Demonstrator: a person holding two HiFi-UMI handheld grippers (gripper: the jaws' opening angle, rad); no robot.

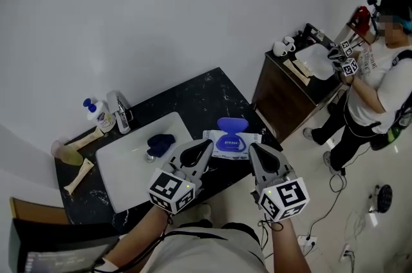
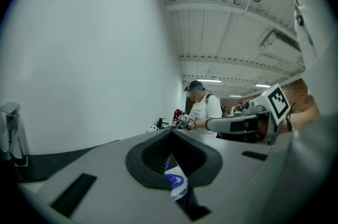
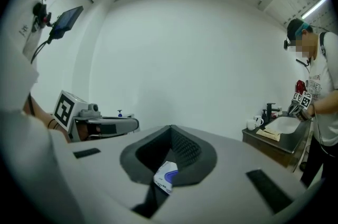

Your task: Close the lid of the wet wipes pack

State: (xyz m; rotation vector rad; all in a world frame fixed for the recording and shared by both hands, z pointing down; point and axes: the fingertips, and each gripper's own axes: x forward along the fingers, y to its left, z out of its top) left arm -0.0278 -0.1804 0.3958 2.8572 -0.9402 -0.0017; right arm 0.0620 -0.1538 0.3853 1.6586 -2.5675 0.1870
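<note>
The wet wipes pack (image 1: 239,142) lies on the black counter (image 1: 199,98) right of the sink, its blue lid (image 1: 232,125) standing open. My left gripper (image 1: 206,145) hovers just left of the pack and my right gripper (image 1: 252,148) just right of it, both near the counter's front edge. Each has its jaws together at the tip with nothing held. A sliver of the pack (image 2: 176,182) shows under the jaws in the left gripper view. Part of the pack (image 3: 166,175) also shows in the right gripper view.
A white sink (image 1: 129,169) holds a dark blue cloth (image 1: 159,143). Behind it stand a faucet (image 1: 119,111) and a soap bottle (image 1: 96,113). Wooden brushes (image 1: 80,176) lie at its left. Another person (image 1: 380,82) works at a brown cabinet (image 1: 293,88) to the right.
</note>
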